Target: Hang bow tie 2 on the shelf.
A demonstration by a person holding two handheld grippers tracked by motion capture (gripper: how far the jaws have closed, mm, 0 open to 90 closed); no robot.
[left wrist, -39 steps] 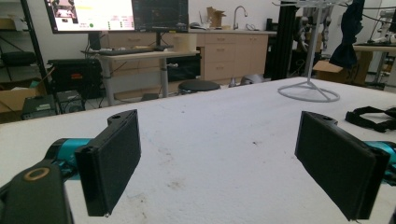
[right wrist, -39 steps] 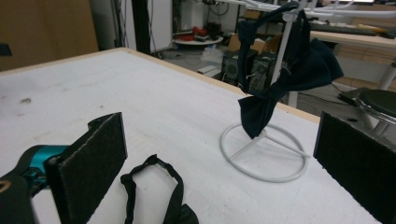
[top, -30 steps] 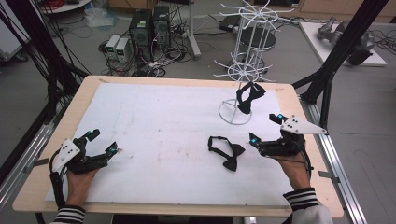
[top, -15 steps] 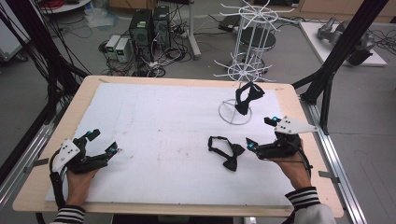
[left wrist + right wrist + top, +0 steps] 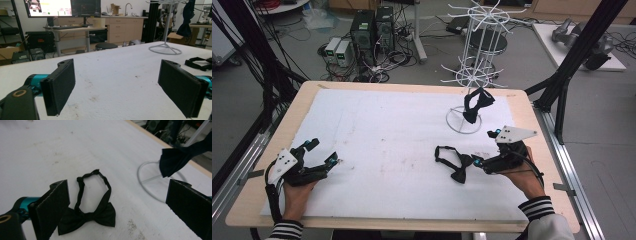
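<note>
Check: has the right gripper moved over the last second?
Yes. The right gripper has shifted slightly left toward the bow tie lying on the mat, judged against the rack's base ring.

White wire rack [image 5: 477,65] upright at far right of table, ring base resting on white sheet [image 5: 377,135]. Second black bow tie [image 5: 476,105] hanging from rack, just above base ring. Wooden table edge [image 5: 297,107] bordering sheet. Beyond table: computer towers [image 5: 372,25] and cables on floor. Monitors [image 5: 62,7], cabinets and round stool [image 5: 105,46] in background.
</note>
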